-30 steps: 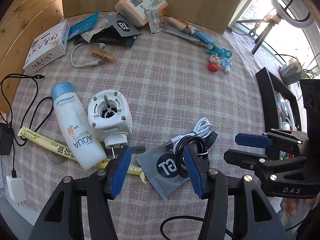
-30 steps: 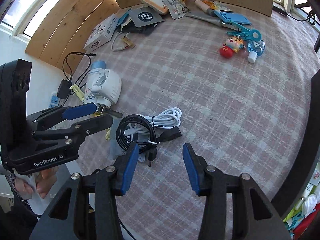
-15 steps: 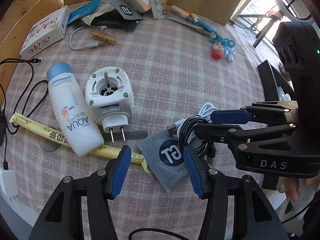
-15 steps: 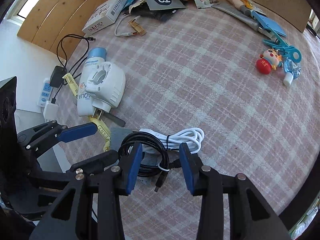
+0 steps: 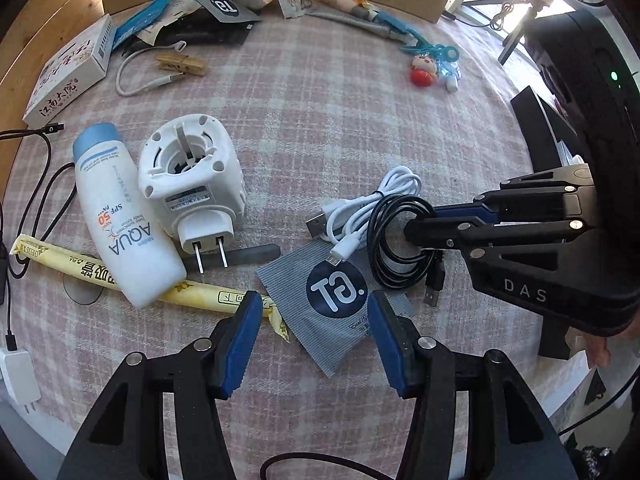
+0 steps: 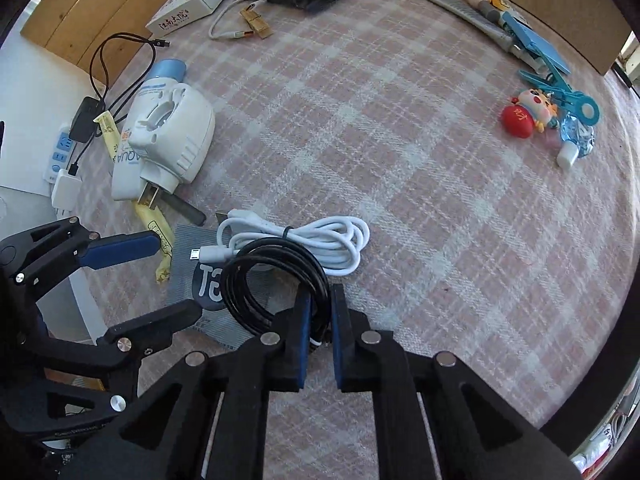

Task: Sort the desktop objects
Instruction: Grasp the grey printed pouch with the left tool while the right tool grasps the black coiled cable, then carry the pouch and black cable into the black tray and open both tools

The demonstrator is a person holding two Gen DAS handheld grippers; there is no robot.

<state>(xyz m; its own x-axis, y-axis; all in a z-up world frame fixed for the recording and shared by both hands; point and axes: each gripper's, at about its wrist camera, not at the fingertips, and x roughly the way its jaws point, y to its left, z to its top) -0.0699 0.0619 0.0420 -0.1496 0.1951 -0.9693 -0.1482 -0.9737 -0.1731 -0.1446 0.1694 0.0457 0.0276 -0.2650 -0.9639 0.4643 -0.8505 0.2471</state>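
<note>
A coiled black cable [image 5: 390, 240] lies at the near edge of the checked cloth, partly on a grey sachet [image 5: 336, 300] and beside a coiled white cable [image 5: 372, 208]. My right gripper [image 6: 320, 312] is shut on the black cable [image 6: 276, 280]; it also shows in the left wrist view [image 5: 420, 228], coming in from the right. My left gripper [image 5: 314, 320] is open and empty, just in front of the grey sachet. The same gripper [image 6: 168, 276] shows at the left in the right wrist view.
A white plug-in device [image 5: 192, 184], a sunscreen bottle [image 5: 120, 216] and a yellow stick packet [image 5: 100, 276] lie at the left. Boxes, packets, a clothes peg [image 5: 180, 65] and a doll keyring [image 5: 424, 70] line the far side. A black stand [image 5: 544, 168] is at the right.
My right gripper has moved forward and closed on the black cable. My left gripper has drawn back a little and stays open.
</note>
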